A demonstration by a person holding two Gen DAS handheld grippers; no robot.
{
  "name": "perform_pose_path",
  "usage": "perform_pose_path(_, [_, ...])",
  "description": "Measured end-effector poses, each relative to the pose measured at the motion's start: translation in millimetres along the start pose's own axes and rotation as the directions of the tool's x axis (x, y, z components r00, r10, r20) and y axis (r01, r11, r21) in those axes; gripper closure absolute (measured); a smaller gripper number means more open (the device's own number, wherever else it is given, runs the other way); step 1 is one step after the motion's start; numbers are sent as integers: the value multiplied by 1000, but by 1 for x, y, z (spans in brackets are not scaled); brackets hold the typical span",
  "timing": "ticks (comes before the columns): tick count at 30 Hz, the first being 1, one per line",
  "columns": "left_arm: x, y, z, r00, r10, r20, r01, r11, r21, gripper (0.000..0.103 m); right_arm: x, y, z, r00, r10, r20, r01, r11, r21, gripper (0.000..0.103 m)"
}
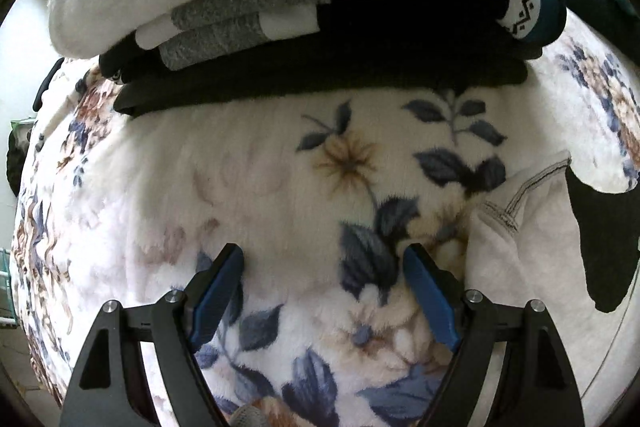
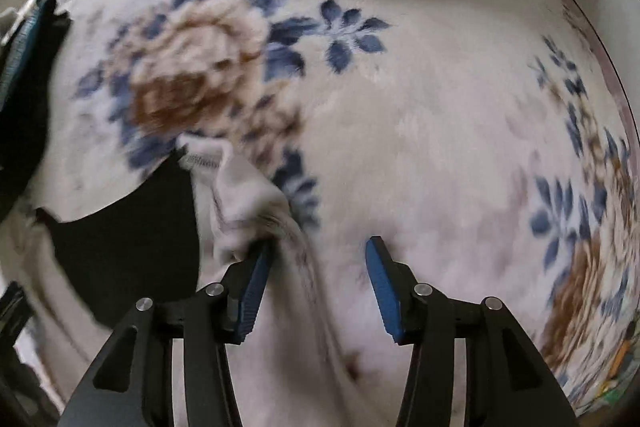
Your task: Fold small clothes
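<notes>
The right wrist view is smeared with motion blur, so the seams of the white garment (image 2: 244, 203) are hard to read; its lower part runs out of frame beneath the gripper, and a black garment (image 2: 132, 239) beside it is cut off by the left finger's arm. In the left wrist view the same white garment (image 1: 520, 227) shows only a hemmed corner at the right edge, with the black garment (image 1: 600, 239) just behind it. At the far side of the floral blanket (image 1: 260, 187) sits a stack of folded clothes (image 1: 280, 27), its top cropped by the lens.

The right gripper (image 2: 318, 247) stands wide open, holding nothing; a fold of white cloth lies against its left fingertip (image 2: 262, 259), perhaps touching, and seems to trail between the fingers. The left gripper (image 1: 322, 255) is likewise spread wide and empty over bare blanket; the white garment lies just beside its right fingertip (image 1: 416, 263).
</notes>
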State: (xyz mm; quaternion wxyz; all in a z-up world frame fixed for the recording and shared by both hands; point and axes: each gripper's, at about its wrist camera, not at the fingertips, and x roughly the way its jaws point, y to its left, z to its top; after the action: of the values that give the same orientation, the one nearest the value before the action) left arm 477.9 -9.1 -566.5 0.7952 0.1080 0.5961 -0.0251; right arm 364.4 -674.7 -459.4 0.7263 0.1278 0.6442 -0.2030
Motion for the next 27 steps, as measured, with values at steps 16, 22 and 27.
perform_pose_path(16, [-174, 34, -82, 943, -310, 117, 316, 948, -37, 9, -154, -60, -205, 952, 296, -85, -282, 949, 144, 37])
perform_pose_path(22, [-180, 27, -186, 961, -274, -43, 269, 958, -105, 9, -132, -92, -313, 937, 307, -166, -270, 939, 213, 37])
perform_pose_path(27, [-140, 10, -272, 953, -223, -207, 196, 970, -145, 9, -79, -116, -370, 933, 259, -249, -208, 955, 212, 37])
